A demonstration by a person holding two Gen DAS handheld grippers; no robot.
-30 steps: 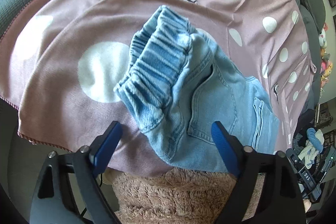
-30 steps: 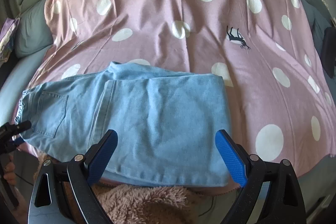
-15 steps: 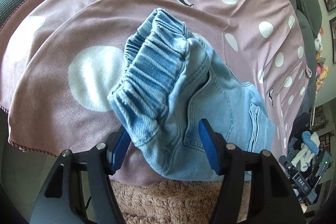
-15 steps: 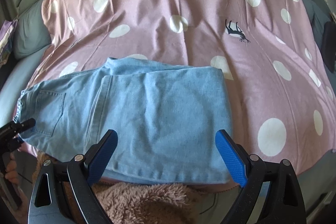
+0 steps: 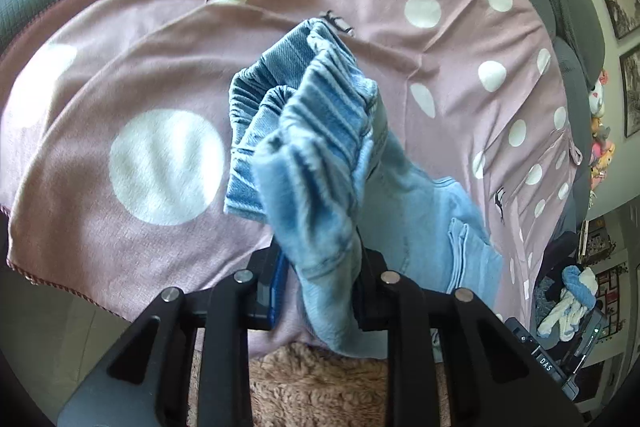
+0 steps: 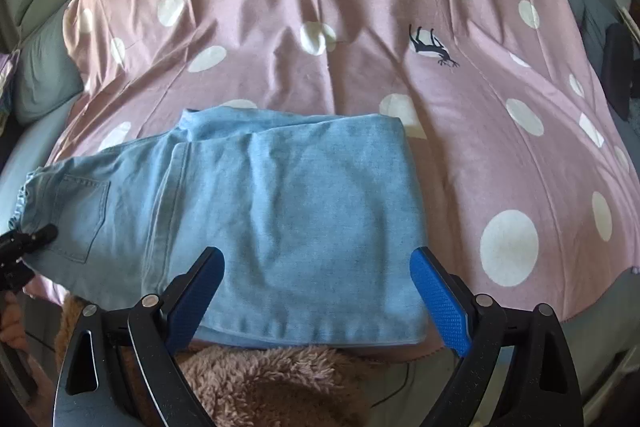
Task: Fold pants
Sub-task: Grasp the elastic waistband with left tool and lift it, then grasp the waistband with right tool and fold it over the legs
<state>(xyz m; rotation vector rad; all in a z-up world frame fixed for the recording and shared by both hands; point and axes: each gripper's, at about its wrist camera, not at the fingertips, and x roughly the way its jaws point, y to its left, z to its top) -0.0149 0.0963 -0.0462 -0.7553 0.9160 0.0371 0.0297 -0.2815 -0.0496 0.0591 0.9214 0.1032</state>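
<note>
Left wrist: your left gripper (image 5: 320, 279) is closing on the light-blue denim pants (image 5: 316, 163); your right gripper (image 6: 316, 291) gapes wide.

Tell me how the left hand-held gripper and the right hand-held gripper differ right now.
The left hand-held gripper has its jaws nearly together and closing, with the waistband end of the pants bunched between them; the right hand-held gripper has its jaws spread wide, gripping nothing. The left has lifted denim off the polka-dot sheet; under the right, the folded legs lie flat. Both have blue pads on black frames and point down at the pants.
</note>
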